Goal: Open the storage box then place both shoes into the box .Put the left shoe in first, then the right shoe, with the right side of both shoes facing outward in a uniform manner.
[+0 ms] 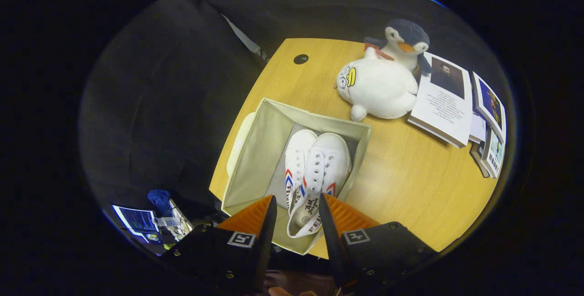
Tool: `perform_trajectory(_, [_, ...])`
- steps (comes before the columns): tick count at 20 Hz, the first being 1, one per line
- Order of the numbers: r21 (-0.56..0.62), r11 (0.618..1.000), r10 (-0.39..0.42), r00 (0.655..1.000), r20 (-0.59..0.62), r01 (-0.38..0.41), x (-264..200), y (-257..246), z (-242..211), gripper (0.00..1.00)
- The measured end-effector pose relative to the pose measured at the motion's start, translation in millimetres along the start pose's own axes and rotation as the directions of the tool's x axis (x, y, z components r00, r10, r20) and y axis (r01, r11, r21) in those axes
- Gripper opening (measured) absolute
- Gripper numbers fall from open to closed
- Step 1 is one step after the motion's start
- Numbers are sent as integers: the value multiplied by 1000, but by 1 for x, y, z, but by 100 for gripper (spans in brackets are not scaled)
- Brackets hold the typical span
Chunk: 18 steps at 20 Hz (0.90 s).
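The open fabric storage box [255, 150] stands on the wooden table, just ahead of my fingers. Two white canvas shoes lie side by side inside it, toes pointing away from me. The left one [297, 159] rests on the grey floor of the box. The right one [325, 163] sits beside it with its heel raised toward me, over the box's near wall. My gripper [297, 199] is above the near side of the box. Its fingers stand narrowly apart, closed on the heel end of the right shoe.
A white plush duck [378, 88] and a penguin plush [406, 40] lie beyond the box. Books [445, 100] are stacked to their right. The table [410, 186] ends close to the box's left and near sides, where a screen [137, 220] sits lower down.
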State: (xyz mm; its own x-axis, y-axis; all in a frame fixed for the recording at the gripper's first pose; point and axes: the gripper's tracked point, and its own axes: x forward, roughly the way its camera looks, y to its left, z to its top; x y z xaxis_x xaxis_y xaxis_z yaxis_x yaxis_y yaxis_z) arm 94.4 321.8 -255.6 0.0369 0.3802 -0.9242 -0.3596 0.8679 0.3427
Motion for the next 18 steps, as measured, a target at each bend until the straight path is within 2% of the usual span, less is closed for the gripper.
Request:
perform_trajectory(3, [-19,1000,-21,998,59,23,-17,-15,6,55])
perform_trajectory(6, [-10,999,-43,988,146,45,-40,-24,13,97])
perform_trajectory(9, [13,999,-51,961,271,49,-69,-37,20,98])
perform_trajectory(11, [41,997,-73,922,380,62,-96,-51,26,98])
perform_trajectory(14, [85,993,-116,845,522,83,-141,-90,37,98])
perform_trajectory(17, [105,991,-131,734,667,81,-190,-106,42,98])
perform_trajectory(18, [119,988,-151,682,716,94,-208,-114,44,98])
